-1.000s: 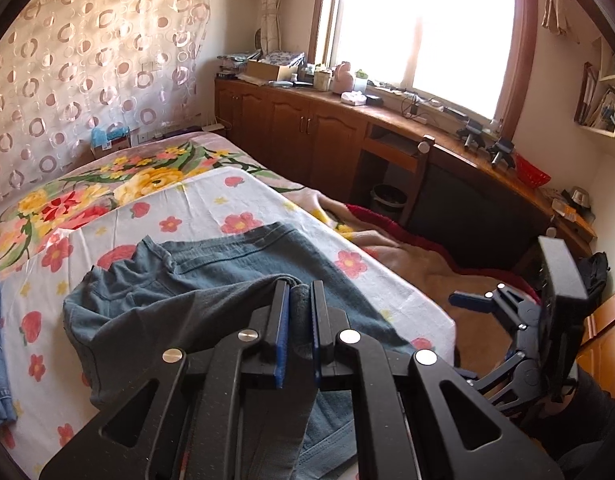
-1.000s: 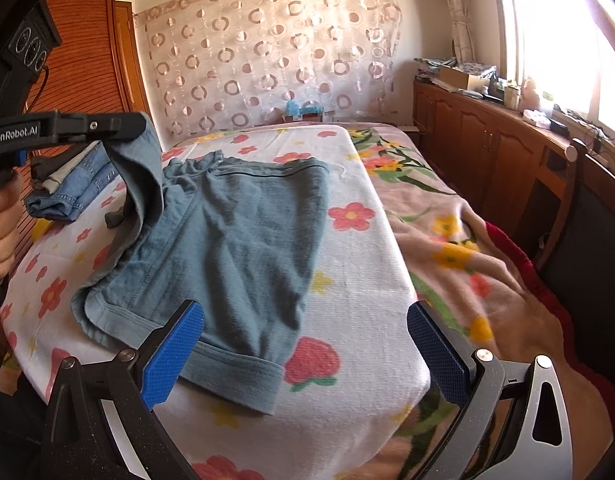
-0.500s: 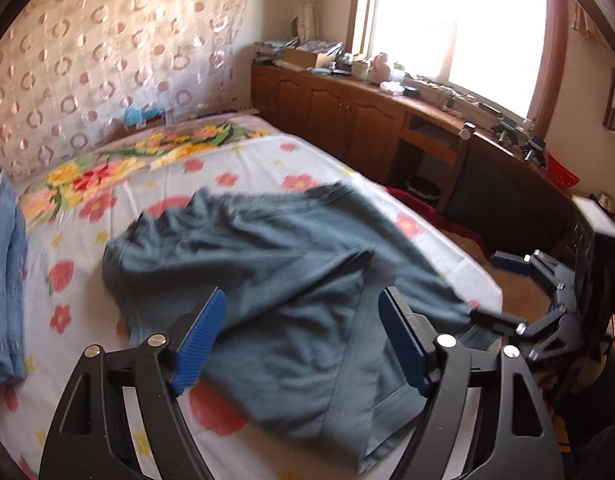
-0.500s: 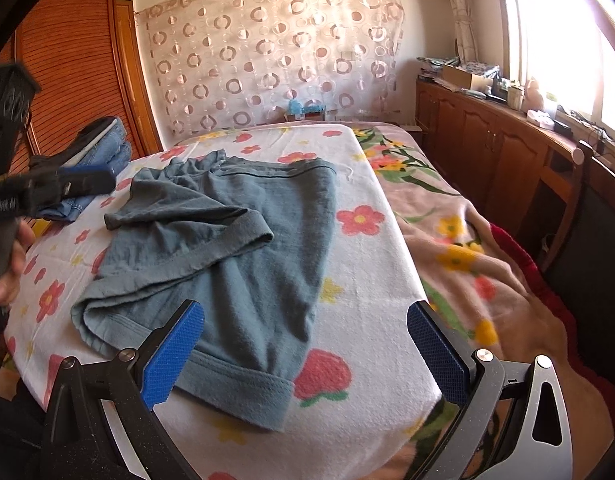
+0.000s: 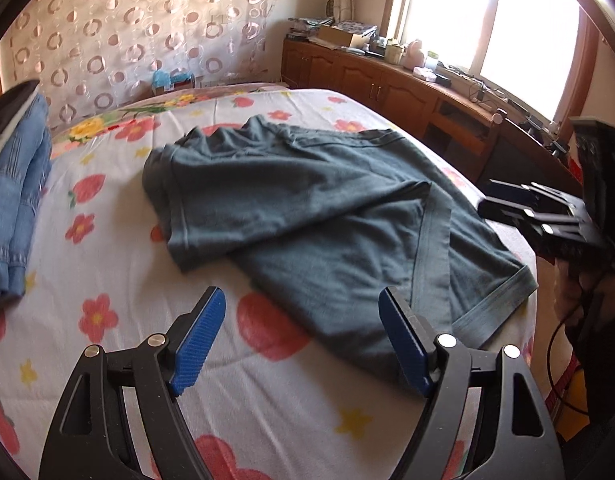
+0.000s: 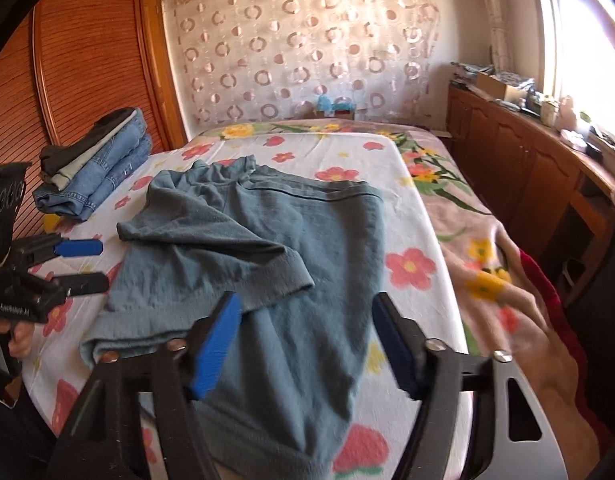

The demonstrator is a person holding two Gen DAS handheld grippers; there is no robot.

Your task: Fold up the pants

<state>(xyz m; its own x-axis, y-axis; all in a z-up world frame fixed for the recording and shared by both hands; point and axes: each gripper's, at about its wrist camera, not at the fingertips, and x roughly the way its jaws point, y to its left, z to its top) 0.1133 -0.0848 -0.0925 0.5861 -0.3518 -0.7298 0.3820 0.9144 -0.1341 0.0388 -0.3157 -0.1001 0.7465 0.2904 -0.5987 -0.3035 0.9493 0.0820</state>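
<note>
Grey-blue knit pants (image 5: 307, 208) lying partly folded on floral bed sheet (image 5: 107, 264), ribbed hems near, left gripper (image 5: 303, 340) jaws spread and empty, right gripper (image 6: 307, 340) jaws just closing over pants fabric, not pinching, folded denim stack (image 6: 95, 168) far left

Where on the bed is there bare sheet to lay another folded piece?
Bare flowered sheet lies between the grey-blue shorts and the folded jeans stack, and beyond the shorts toward the curtain. The near edge is crowded: both claws work at the shorts' hems there.
</note>
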